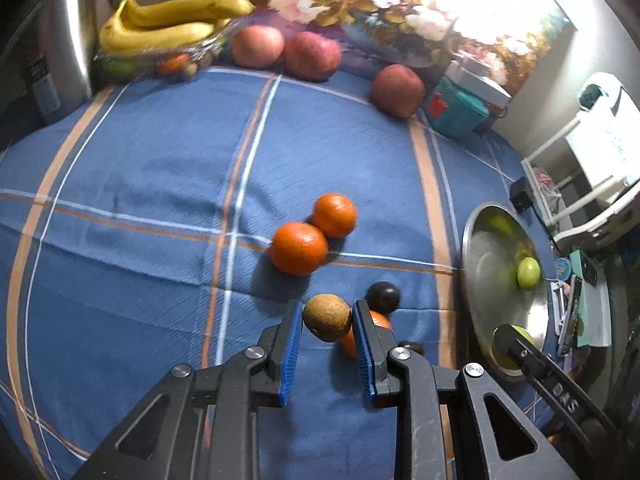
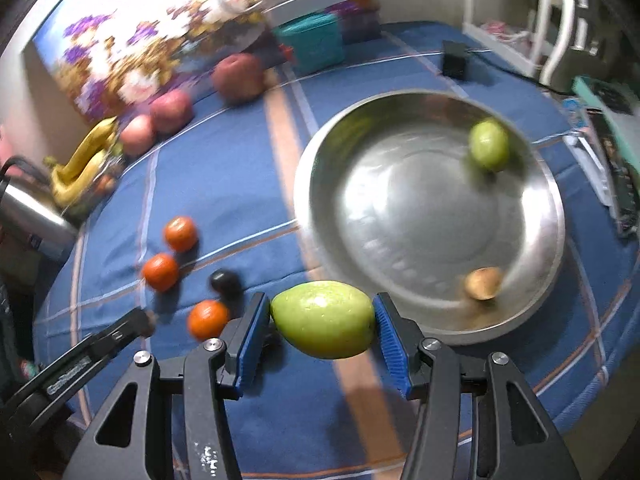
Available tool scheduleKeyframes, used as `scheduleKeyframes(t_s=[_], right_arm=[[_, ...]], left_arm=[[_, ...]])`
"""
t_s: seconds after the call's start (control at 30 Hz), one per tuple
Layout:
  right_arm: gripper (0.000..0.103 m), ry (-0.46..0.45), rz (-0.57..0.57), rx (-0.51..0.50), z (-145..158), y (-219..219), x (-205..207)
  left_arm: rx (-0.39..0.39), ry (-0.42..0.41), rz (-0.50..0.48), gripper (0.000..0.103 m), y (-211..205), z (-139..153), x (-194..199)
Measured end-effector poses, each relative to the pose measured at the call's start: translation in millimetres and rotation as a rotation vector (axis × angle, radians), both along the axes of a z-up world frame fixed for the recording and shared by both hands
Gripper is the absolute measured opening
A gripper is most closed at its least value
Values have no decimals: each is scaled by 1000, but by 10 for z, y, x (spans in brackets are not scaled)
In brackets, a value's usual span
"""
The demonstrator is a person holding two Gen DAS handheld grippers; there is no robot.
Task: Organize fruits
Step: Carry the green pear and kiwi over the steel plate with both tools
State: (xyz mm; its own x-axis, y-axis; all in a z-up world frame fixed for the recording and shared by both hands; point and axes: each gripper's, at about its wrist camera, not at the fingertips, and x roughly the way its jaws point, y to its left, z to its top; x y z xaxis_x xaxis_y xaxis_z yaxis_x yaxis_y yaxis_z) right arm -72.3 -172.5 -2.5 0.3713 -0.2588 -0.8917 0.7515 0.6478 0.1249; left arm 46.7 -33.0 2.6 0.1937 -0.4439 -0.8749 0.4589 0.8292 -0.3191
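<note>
Just beside bowl rim [image 2: 316,152], held green fruit [image 2: 324,319]

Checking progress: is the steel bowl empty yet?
Not empty. The steel bowl holds a small green fruit and a brown fruit.

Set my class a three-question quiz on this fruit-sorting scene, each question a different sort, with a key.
1. Multiple choice: what is the right gripper holding? A) a banana B) a green fruit C) an apple
2. True or false: the jaws of the left gripper are empty.
3. Count: how many oranges lie on the blue cloth?

Key
1. B
2. False: they grip a brown fruit.
3. Three
</note>
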Motion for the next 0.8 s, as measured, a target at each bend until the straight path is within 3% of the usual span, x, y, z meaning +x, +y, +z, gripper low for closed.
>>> scheduleKeyframes(t_s=[0.37, 0.8], right_arm=[[55, 15, -173, -69, 48, -515, -340], [55, 10, -243, -67, -34, -874, -425]], left_arm=[[-57, -89, -186, 27, -637, 161, -358], [-61, -174, -345, 28, -1303, 78, -594]])
